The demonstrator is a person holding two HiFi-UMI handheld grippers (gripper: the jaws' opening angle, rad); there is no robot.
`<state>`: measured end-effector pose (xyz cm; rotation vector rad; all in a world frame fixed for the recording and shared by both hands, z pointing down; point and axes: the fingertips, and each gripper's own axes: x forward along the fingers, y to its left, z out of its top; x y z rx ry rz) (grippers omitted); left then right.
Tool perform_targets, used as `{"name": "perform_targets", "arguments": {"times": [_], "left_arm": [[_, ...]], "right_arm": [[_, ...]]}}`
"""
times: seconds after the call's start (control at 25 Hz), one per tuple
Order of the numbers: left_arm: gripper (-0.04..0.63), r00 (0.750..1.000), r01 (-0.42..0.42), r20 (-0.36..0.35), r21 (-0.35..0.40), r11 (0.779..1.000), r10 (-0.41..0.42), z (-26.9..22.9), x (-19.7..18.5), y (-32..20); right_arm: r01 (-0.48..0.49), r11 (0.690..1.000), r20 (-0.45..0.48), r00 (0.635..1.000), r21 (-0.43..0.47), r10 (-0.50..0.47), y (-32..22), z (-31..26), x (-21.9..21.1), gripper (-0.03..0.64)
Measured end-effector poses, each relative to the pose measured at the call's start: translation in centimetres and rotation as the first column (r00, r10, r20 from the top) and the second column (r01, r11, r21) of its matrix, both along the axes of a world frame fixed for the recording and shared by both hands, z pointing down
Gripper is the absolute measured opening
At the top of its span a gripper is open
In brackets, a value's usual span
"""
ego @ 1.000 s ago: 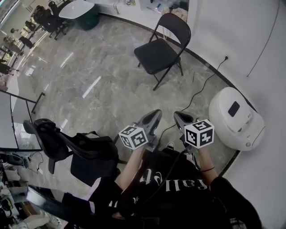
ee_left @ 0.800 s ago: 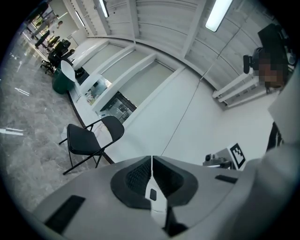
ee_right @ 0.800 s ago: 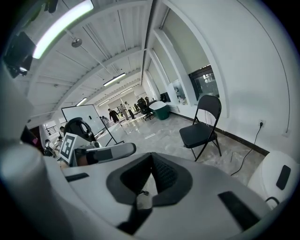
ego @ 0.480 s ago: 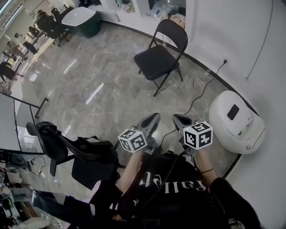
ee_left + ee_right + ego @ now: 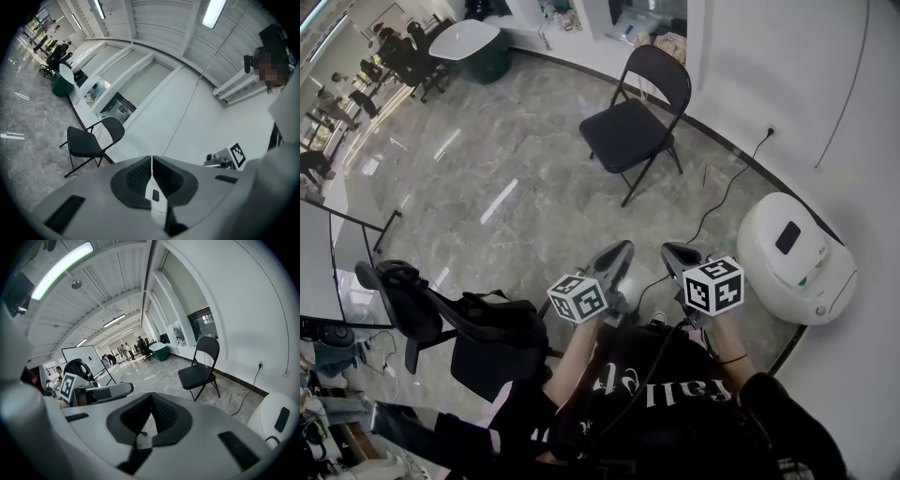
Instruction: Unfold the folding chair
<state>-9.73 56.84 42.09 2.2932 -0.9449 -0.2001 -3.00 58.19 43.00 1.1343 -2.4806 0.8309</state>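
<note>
**A:** Left gripper [image 5: 615, 262] and right gripper [image 5: 678, 256] are both closed, with nothing in them.

**B:** At the floor's [image 5: 487, 169] far edge, by the wall, the folding chair [image 5: 636, 112] already stands open, well apart from them.

**A:** Then I'd only approach and check that the seat [image 5: 619, 137] lies fully flat.

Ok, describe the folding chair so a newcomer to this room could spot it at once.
Follow the white wall past the white rounded machine. The folding chair stands alone on the marble floor by that wall, unfolded. Unlike the bulky office chair in the foreground, it has thin crossed legs.
</note>
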Motion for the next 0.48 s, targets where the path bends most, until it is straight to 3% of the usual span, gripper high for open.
{"name": "perform_targets", "arguments": {"times": [0.48], "left_arm": [[0.012, 1.000, 0.018, 0.005, -0.009, 1.000, -0.018, 0.57, -0.49, 0.31]], "right_arm": [[0.013, 1.000, -0.015, 1.000, -0.004, -0.013, 0.47, 0.44, -0.41, 0.015]]}}
